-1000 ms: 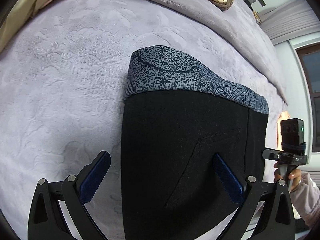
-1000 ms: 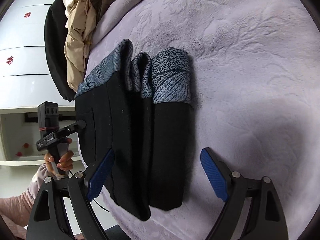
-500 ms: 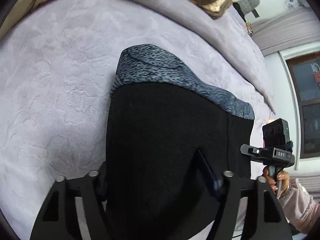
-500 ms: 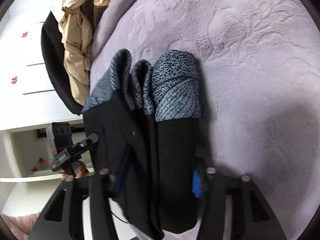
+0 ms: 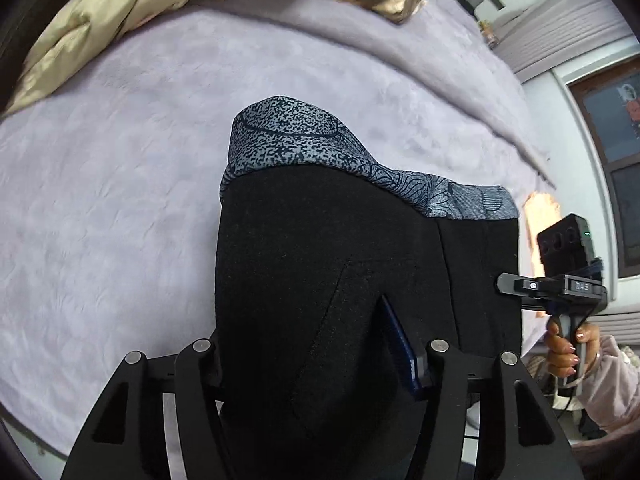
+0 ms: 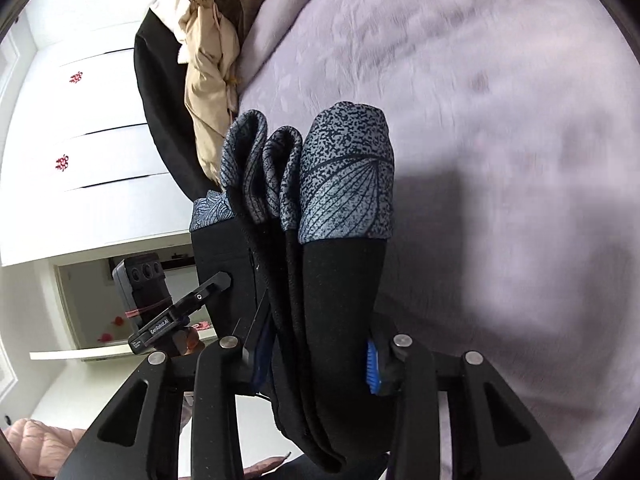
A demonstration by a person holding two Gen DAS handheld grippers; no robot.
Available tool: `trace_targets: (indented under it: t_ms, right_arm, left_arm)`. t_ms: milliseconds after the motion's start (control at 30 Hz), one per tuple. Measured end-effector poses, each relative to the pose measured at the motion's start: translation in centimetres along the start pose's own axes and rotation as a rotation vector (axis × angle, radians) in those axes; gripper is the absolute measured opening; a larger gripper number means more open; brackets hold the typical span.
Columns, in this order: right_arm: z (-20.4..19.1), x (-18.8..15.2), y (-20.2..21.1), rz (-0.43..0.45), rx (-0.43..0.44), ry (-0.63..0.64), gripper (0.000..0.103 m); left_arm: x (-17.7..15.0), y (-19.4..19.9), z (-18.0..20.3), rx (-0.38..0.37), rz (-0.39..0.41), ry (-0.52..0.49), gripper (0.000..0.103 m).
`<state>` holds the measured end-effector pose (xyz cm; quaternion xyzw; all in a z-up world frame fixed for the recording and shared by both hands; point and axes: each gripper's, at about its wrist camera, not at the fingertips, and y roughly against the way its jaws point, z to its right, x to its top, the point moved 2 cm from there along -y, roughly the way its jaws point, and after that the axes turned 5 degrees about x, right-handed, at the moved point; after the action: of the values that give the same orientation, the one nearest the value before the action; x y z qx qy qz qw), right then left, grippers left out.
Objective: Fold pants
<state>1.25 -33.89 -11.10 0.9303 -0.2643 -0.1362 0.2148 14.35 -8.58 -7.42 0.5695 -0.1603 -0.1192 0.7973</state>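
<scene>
1. Bed cover (image 5: 120, 208): one, lilac and plush, bearing the work; one heap of beige clothing (image 5: 80, 28) at its far edge.
2. Pants (image 5: 320, 280): one pair, black with a grey patterned waistband (image 5: 288, 140), already folded into a thick stack of layers; seen from the right wrist, apparently raised off the cover and casting a shadow on it.
3. Left gripper (image 5: 304, 360): clenched on the near end of the stack, blue pad (image 5: 396, 340) pressed into the black fabric.
4. Right gripper (image 6: 316, 360): jaws closing, with the bunched layers squeezed between the blue pads (image 6: 372, 364).
5. Step in hand, judged: folded bundle seized at both sides for lifting or a final fold.
6. Next move, judged: keep both grips firm and level, move together, prevent layers from slipping apart.
7. Count: two grippers, one hand (image 5: 564, 344) visible on a handle.
</scene>
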Motion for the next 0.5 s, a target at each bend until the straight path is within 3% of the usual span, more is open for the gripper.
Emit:
trace_targets:
  t_ms: [100,133,267,400,433,467,500]
  right_arm:
    - [1.3,-1.9,-1.7,0.0,-0.051,-0.019,0.04]
    - [1.6,-2.2,-2.4,-0.003,-0.085,-0.019,0.041]
    - [1.2,-3.2,-2.7,0.006,-0.26,0.039,0.06]
    - [-0.1,-3.4,-1.1,-0.003,-0.424,0.091,0.061]
    - [-0.6,-3.4,-0.7,0.009,-0.437,0.102,0.056]
    - [-1.4,-3.4,-0.1,0.034,-0.451,0.122,0.038]
    - [-2.1,-3.3,0.3,0.052,-0.457,0.142,0.03]
  left_arm:
    - [-1.6,-2.7,-1.7,0.11,-0.065,0.03,0.073]
    - [-2.1,-3.5,-2.5,0.147,-0.073,0.052,0.081]
    - [-2.8,-2.2,-3.9,0.199,-0.023,0.134,0.085]
    - [-3.1,1.2,-3.9,0.322,0.058,0.134,0.085]
    - [-3.2,2.1,-3.7,0.339,0.077,0.135,0.085]
    - [-3.4,2.7,-3.5,0.352,0.087,0.137,0.085]
    - [-3.5,3.1,-3.2,0.362,0.091,0.135,0.085]
